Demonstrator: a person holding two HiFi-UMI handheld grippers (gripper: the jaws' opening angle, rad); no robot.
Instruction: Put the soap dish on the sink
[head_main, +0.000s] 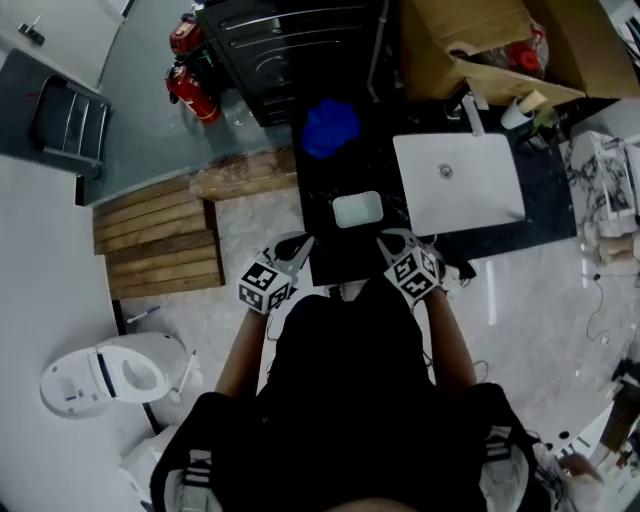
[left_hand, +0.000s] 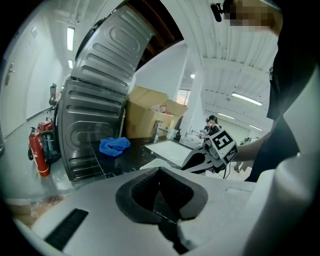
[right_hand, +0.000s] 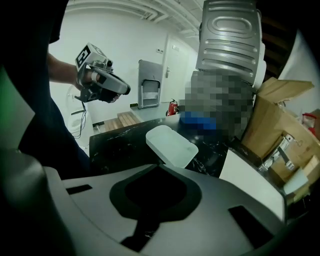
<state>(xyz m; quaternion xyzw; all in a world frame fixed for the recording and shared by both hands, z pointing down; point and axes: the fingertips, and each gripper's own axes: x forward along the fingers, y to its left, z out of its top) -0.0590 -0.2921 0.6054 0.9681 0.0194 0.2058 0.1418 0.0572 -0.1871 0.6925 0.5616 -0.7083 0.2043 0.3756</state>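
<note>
Black countertop (head_main: 340, 255), soap dish (head_main: 357, 210) just beyond the right claw (head_main: 392, 241).

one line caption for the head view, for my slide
Left gripper and right gripper hover at the counter edge; soap dish lies left of the sink.

Left gripper (head_main: 298, 243) and right gripper (head_main: 390, 243) are level, side by side in front of the torso, with the tips angled in toward each other. Both sets of jaws are together and empty. Left forearm (head_main: 240, 350) and right forearm (head_main: 450, 340) are bare and reach forward, elbows bent.
</note>
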